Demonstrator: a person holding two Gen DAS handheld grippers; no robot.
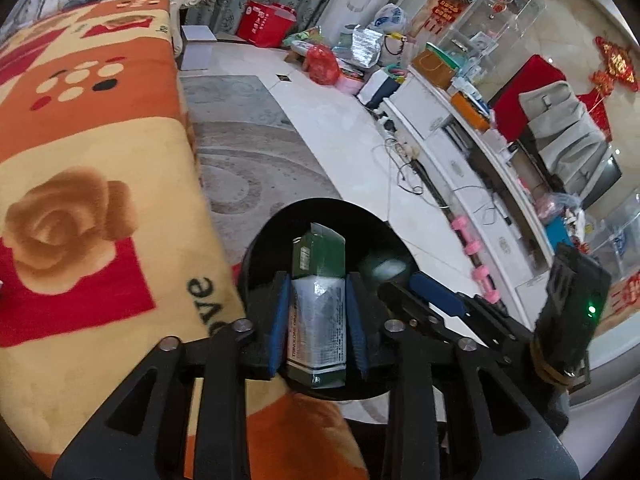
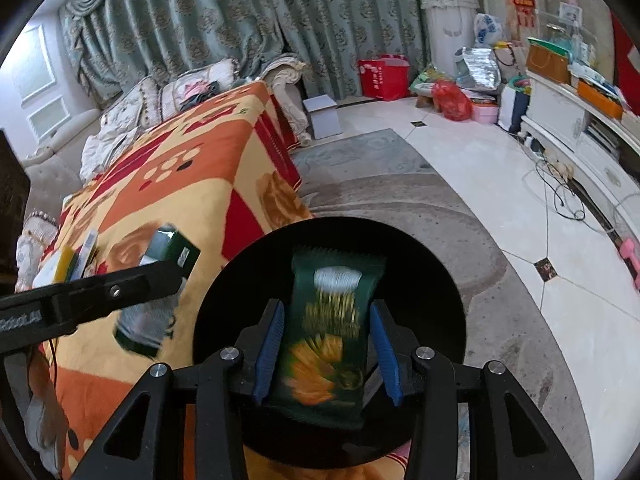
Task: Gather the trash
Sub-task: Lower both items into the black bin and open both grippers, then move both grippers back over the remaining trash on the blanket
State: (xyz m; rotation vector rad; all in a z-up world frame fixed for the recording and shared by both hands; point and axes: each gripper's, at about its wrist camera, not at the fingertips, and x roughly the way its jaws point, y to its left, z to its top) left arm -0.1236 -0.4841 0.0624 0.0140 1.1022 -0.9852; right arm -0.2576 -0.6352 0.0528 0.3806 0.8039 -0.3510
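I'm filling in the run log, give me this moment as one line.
left gripper: green-and-white carton between pads | right gripper: green snack packet between pads | both over black bin

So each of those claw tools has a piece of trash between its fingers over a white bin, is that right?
Not quite: the bin is black, not white, as the right wrist view shows. The rest stands: the right gripper has a dark green snack packet between its fingers, and the left gripper a green and white carton, both over that bin.
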